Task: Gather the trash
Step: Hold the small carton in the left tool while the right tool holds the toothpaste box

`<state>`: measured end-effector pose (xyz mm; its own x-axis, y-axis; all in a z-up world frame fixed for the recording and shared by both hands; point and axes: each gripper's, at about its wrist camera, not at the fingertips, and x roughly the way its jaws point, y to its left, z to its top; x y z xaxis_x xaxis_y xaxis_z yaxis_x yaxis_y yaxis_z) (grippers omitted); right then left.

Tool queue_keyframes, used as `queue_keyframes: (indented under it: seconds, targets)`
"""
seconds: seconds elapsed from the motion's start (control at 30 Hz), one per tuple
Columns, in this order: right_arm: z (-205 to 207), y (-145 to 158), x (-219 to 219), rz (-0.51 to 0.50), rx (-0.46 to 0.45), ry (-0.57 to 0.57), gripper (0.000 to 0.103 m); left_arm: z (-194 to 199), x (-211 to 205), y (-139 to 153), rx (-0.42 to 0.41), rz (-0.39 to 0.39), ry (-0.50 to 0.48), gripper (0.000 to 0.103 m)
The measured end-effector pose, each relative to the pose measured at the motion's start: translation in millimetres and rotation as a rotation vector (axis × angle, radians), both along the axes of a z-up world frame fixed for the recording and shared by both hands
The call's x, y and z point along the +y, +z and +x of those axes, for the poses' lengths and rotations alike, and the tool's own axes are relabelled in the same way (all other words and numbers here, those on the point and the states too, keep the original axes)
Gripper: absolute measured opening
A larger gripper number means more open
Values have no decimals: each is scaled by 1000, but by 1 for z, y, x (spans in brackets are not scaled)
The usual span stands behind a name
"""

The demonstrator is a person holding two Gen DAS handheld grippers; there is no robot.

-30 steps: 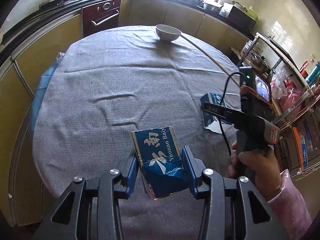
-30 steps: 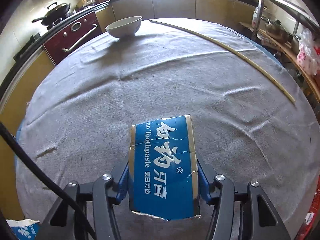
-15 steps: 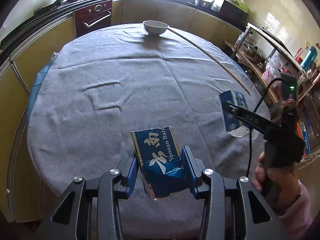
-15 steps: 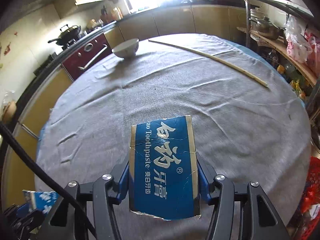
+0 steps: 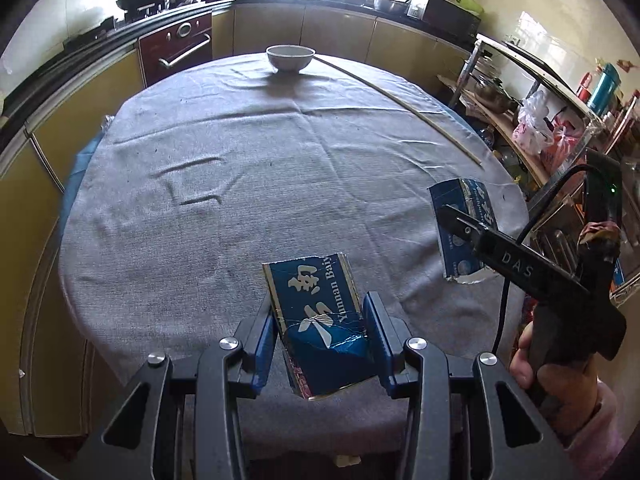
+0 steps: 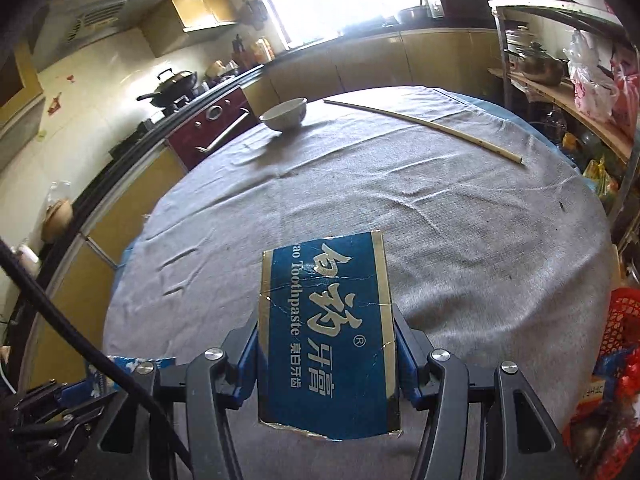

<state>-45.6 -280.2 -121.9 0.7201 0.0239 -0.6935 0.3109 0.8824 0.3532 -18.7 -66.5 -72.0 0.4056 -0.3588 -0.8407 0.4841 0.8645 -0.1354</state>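
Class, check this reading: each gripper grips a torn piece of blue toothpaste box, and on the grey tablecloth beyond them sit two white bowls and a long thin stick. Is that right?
Not quite: the left wrist view shows only one white bowl, at the far edge of the grey tablecloth. The rest holds: the long thin stick lies there, and the left gripper and right gripper each grip a blue box piece.

Both grippers: black frames, blue pads on the fingers, silver screws behind the jaws. Left gripper [image 5: 322, 320]; right gripper [image 6: 326, 352], "DAS" on its side, black cable [image 5: 536, 208] behind, pink sleeve [image 5: 592, 440].
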Motion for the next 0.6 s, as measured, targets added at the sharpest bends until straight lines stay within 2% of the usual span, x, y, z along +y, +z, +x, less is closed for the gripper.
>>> queue_keyframes:
  seconds: [0.3, 0.6]
  targets:
    - [-41, 25, 12, 7, -91, 31, 59, -28, -2, 23, -88, 10, 4, 44]
    - [-64, 38, 21, -5, -143, 51, 59, -28, -1, 30, -172, 51, 33, 44]
